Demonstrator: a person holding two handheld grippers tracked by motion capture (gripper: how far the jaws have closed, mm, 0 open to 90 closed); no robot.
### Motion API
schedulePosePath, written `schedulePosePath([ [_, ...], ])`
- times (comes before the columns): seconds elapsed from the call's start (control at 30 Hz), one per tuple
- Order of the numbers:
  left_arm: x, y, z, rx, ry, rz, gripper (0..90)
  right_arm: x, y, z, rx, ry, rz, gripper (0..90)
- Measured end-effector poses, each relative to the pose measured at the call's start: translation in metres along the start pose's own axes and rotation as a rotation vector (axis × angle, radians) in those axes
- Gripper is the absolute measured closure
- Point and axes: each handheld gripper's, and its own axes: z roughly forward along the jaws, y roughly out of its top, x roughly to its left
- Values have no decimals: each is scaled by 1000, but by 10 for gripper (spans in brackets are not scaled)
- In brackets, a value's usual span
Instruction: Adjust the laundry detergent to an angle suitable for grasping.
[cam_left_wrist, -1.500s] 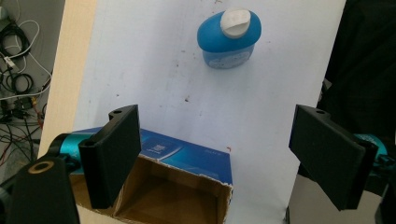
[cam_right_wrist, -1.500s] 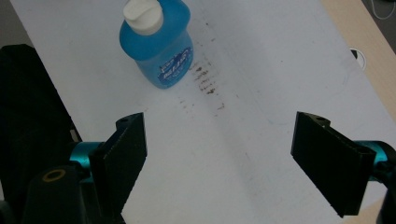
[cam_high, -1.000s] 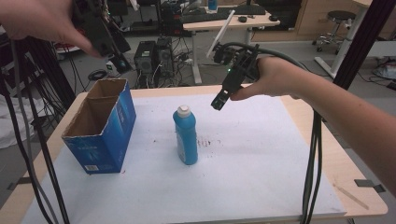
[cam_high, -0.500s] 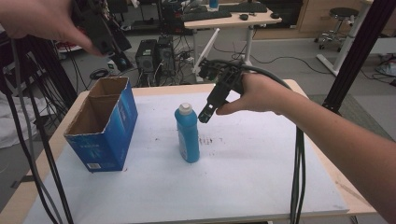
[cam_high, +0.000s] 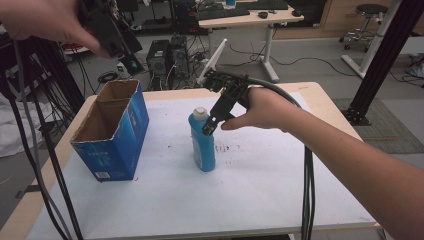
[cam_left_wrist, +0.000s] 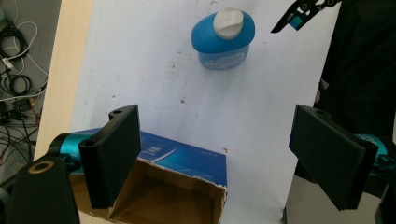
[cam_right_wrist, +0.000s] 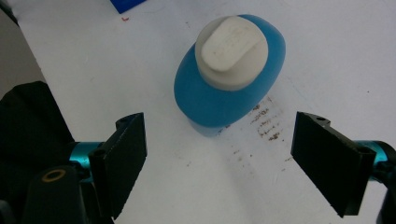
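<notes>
a workshop room seen from above: a wooden table (cam_high: 325, 100) with a white sheet (cam_high: 260, 200) over its top stands in the foreground, the sheet marked by small reddish-brown specks. behind it, two dark computer towers (cam_high: 170, 57) sit on the grey floor (cam_high: 310, 55) among loose black cables (cam_high: 280, 60). a white-legged desk (cam_high: 250, 17) stands farther back, carrying a keyboard. at the far right is a round stool (cam_high: 372, 10) on castors, and a black metal post (cam_high: 382, 55) slants down to a patch of grey carpet (cam_high: 395, 125). wooden cabinets line the back wall. the light is even and soft.
</notes>
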Motion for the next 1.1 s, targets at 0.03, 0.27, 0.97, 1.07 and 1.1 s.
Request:
schedulePosePath([
  [0.03,0,0,0,2,0,1,170,1,0,2,0,-2,4,176],
  [0.27,0,0,0,0,0,0,170,4,3,11,2,-6,6,176],
  [0.97,-1,-1,0,3,-3,-2,170,6,10,40,34,-59,16,176],
  [1.07,-2,0,0,6,-2,-2,170,6,12,42,30,-70,21,176],
  [1.1,-2,0,1,6,-2,0,170,6,12,43,30,-72,25,176],
])
